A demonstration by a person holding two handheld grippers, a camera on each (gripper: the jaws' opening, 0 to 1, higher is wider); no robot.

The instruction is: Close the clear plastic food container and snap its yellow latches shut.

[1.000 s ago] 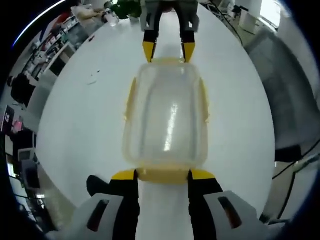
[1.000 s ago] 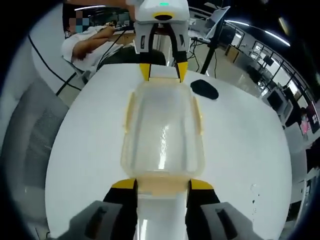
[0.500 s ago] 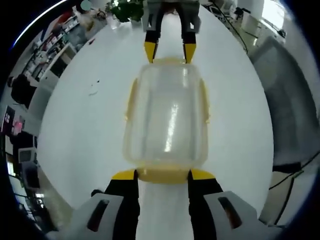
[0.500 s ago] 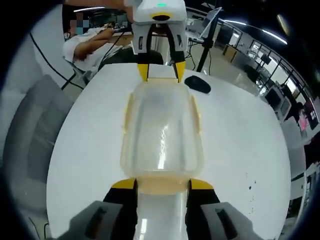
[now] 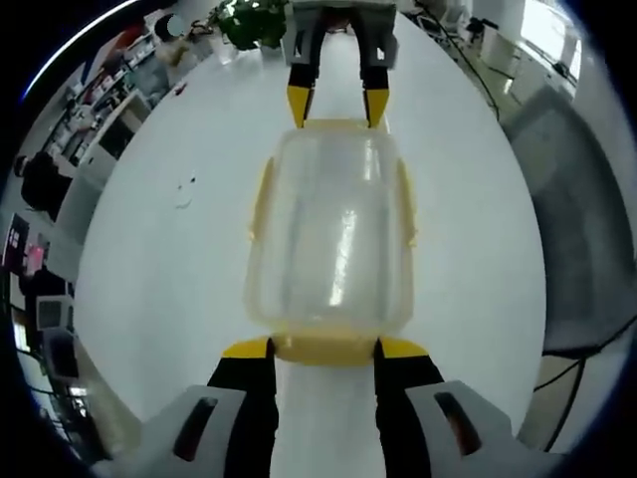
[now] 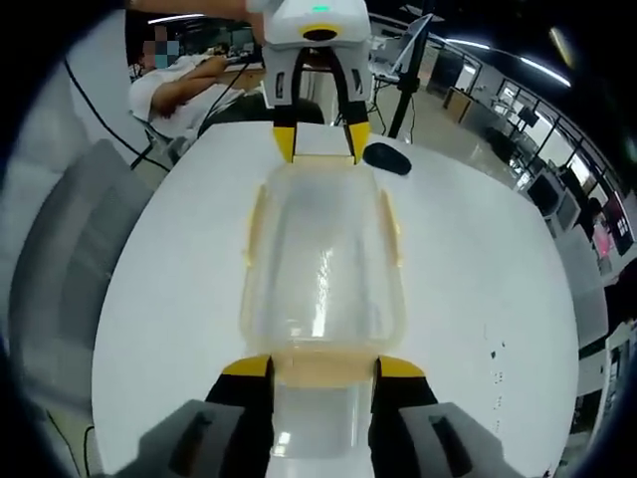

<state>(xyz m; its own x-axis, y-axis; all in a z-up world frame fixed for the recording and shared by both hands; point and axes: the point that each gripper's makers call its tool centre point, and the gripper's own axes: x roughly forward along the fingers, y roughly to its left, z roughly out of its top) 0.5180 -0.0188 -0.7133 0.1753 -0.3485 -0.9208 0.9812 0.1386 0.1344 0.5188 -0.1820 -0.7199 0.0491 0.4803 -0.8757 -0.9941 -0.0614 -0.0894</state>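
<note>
The clear plastic container point(image 5: 333, 229) with its lid on lies lengthwise between the two grippers over the white table point(image 5: 169, 259). Yellow side latches point(image 5: 261, 199) point(image 5: 406, 204) run along its long edges. My left gripper point(image 5: 323, 349) is shut on the near yellow end latch, a jaw tip on each side of it. The right gripper point(image 5: 336, 105) clamps the far end. In the right gripper view the same container point(image 6: 320, 254) runs from my right gripper point(image 6: 323, 366), shut on its near end latch, to the left gripper point(image 6: 320, 139) at the far end.
A black mouse point(image 6: 386, 157) lies on the table just beyond the container's far end. A grey chair point(image 6: 60, 269) stands at the table's edge, and another chair point(image 5: 572, 219) on the opposite side. A potted plant point(image 5: 249, 18) is at the far rim. A person's arm point(image 6: 184, 85) rests nearby.
The container keeps its place between both grippers while the table and room drift behind it. The mouse has slid closer to the container's far end in the right gripper view.
</note>
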